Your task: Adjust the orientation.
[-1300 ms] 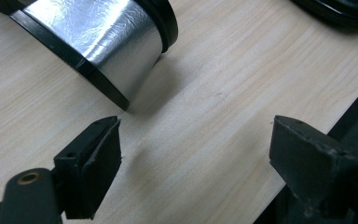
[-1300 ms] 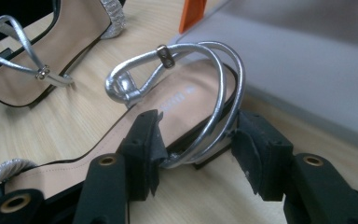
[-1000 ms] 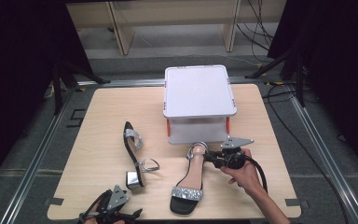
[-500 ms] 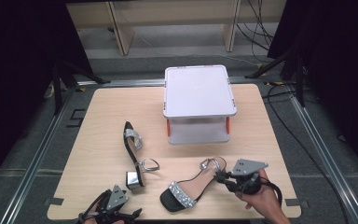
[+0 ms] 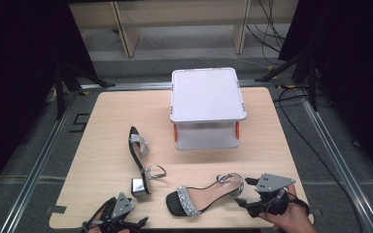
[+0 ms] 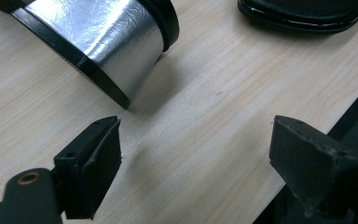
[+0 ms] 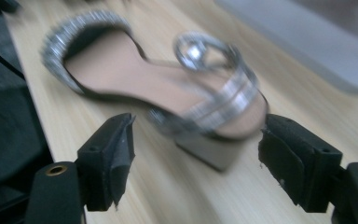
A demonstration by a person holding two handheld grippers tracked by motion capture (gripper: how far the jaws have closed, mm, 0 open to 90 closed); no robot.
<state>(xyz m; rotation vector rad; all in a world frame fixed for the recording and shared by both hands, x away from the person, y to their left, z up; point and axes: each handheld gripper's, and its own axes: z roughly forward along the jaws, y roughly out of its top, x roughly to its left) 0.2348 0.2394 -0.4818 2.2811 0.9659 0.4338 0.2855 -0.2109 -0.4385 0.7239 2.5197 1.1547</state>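
A silver-strapped sandal (image 5: 204,194) lies flat near the table's front edge, toe to the left. My right gripper (image 5: 241,201) sits just right of its heel. Its jaws have just been opening and now stand wide. In the right gripper view the sandal (image 7: 168,88) has its heel block between my right gripper's (image 7: 198,144) pads, which do not touch it. A second sandal (image 5: 141,160) lies on its side at the left. Its silver heel block (image 6: 107,42) is just ahead of my open left gripper (image 6: 196,144), which is at the front left (image 5: 138,222).
A white lidded box (image 5: 207,109) with orange latches stands at the back middle of the wooden table (image 5: 102,121). The table's front edge runs close under both grippers. Cables trail over the floor at the right.
The right gripper pulled the sandal from beside the box toward the front edge, turning its toe to the left. Its jaws then opened and let go of the heel. The left gripper stayed put.
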